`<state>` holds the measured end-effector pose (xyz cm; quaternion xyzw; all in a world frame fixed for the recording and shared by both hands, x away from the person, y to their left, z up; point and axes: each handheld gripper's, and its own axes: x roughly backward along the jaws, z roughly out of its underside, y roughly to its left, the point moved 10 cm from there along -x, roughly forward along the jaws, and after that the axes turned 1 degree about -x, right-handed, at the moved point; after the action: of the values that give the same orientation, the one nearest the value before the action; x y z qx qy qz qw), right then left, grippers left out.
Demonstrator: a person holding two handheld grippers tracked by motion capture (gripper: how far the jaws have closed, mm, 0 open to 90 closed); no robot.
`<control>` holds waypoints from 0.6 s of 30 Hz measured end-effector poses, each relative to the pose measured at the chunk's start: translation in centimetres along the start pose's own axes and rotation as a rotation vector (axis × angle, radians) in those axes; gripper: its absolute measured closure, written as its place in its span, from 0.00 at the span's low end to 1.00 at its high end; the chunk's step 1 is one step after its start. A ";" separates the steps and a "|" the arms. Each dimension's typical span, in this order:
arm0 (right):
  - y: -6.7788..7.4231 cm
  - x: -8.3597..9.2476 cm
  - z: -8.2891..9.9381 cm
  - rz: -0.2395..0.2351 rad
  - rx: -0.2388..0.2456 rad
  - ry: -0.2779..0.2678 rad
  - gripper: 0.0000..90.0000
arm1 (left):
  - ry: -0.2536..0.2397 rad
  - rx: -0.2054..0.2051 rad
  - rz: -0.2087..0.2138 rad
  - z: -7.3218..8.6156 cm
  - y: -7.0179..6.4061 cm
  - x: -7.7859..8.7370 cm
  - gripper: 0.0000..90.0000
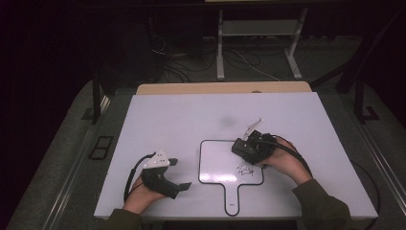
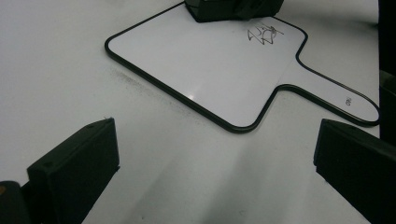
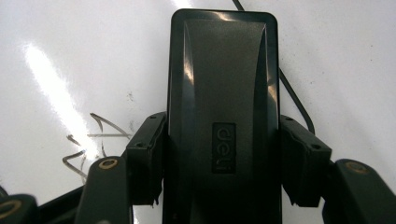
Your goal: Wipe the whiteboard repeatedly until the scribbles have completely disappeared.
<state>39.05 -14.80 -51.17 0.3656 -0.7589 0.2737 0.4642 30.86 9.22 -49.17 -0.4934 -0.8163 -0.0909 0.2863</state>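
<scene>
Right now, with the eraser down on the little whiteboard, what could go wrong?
The whiteboard lies loose on the table, and the left gripper is open and off it, so a wipe might drag the board along. The right gripper clamps the eraser near its back end, so it could tilt. The scribble sits beside the eraser, so a short stroke may miss it.

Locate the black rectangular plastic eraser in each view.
High view: black plastic eraser sits right of centre, on the paddle-shaped whiteboard.
Left gripper view: at the top edge.
Right gripper view: at centre, between the jaws.
Shared landmark: black scribble.
</scene>
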 end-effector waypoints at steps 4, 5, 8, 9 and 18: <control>0.8 0.1 0.2 -0.009 0.024 0.001 0.43 | 0.001 0.001 0.001 0.0 0.0 0.0 0.00; 1.4 0.3 0.3 -0.021 0.035 0.001 0.43 | 0.001 0.001 0.000 0.0 0.0 0.0 0.00; 2.1 0.4 0.5 -0.025 0.045 0.004 0.43 | -0.001 0.001 0.001 0.0 0.0 0.0 0.00; 2.8 0.6 0.7 -0.029 0.060 0.006 0.43 | 0.000 0.001 0.000 0.0 0.0 0.0 0.00; 5.2 1.2 1.5 -0.060 0.094 0.008 0.43 | 0.001 0.000 -0.002 0.0 0.0 0.0 0.00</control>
<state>33.67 -13.25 -51.12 0.4085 -0.7321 0.2962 0.4575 30.84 9.19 -49.18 -0.4927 -0.8165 -0.0912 0.2867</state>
